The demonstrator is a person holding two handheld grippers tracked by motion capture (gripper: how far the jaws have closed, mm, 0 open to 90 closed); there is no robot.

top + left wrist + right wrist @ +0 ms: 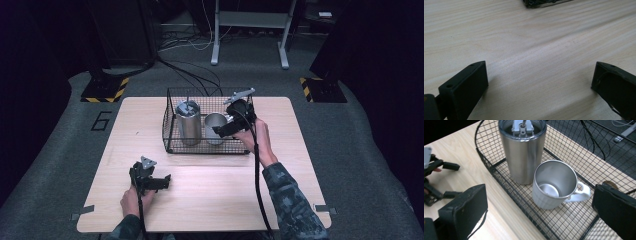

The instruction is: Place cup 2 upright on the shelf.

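My right gripper (540,212) hangs with jaws spread wide; the mug (554,185) stands between and just beyond them, inside the wire basket (499,167). My left gripper (540,85) gapes over bare table (524,37).

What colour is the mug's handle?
White, like the mug's outer wall; the right gripper view shows it best.

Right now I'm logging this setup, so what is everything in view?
basket: 1, black wire, far middle of the table
tumbler: 1, steel with a lid, upright in the basket's left part
mug: 1, white with steel inside and a handle, upright in the basket beside the tumbler
table: 1, light wood
floor mats: 2, black with yellow stripes, beyond the table
left gripper: 1, black, open, low over the near table
right gripper: 1, black, open, at the basket by the mug
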